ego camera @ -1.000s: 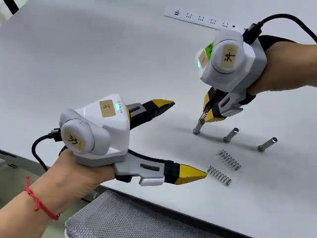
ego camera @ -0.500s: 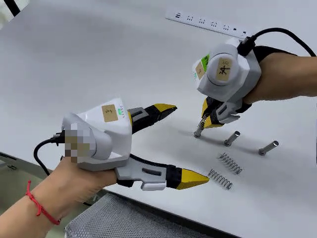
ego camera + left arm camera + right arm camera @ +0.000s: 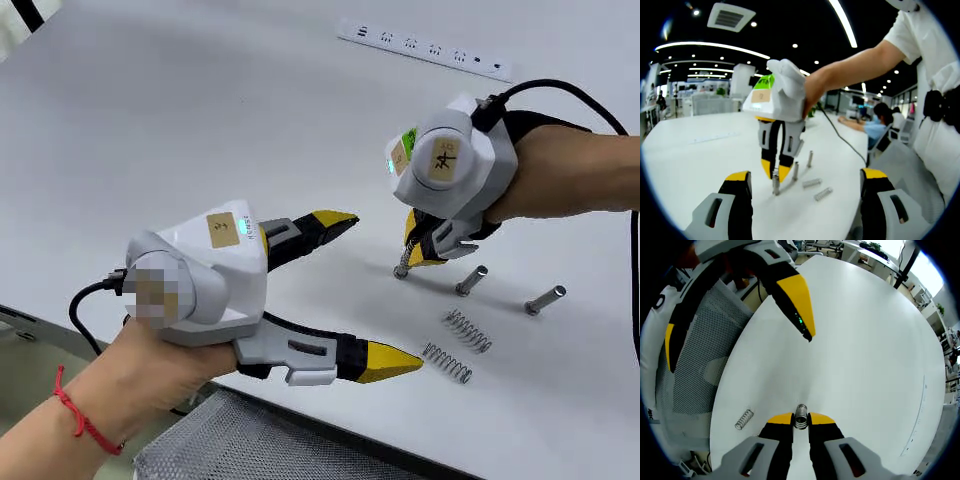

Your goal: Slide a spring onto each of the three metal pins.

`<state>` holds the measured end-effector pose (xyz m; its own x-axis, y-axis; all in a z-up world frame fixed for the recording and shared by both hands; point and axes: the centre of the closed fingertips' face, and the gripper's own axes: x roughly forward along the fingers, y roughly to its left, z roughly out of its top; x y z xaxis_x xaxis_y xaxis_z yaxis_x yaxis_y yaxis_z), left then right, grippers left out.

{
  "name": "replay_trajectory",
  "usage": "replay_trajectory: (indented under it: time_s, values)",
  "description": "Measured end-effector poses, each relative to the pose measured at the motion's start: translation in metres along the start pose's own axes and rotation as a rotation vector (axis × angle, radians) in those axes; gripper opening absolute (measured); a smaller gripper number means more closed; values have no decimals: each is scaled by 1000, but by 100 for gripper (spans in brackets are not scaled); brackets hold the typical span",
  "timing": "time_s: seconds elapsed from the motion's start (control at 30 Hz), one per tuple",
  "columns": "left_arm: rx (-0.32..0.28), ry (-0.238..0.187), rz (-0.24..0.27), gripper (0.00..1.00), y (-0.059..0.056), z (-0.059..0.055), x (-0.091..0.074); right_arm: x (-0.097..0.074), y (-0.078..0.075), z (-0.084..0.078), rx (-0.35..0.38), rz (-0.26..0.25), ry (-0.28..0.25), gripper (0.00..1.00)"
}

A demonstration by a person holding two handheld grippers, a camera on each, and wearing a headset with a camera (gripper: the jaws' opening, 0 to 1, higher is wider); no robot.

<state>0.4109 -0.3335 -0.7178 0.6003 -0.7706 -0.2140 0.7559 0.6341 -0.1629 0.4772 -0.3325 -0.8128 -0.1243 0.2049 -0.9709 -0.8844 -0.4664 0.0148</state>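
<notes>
Two loose springs lie flat on table, just beside mid pin. R hand-held gripper pinched narrow on third spring, spring over top of end pin, next to mid pin. L hand-held gripper jaws wide, near mid pin, above table edge.

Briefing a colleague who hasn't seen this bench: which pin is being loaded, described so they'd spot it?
On the white workbench, three metal pins stand in a row. It is the pin at the row's left end in the head view, under the yellow tips of the right gripper. Unlike its two bare neighbours, it has a spring held at its top.
</notes>
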Motion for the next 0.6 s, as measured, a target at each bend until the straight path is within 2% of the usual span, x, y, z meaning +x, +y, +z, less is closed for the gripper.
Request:
replay_trajectory:
  time_s: [0.6]
  values:
    - [-7, -6, 5, 90, 2, 0, -1, 10, -3, -1, 18, -1, 0, 13]
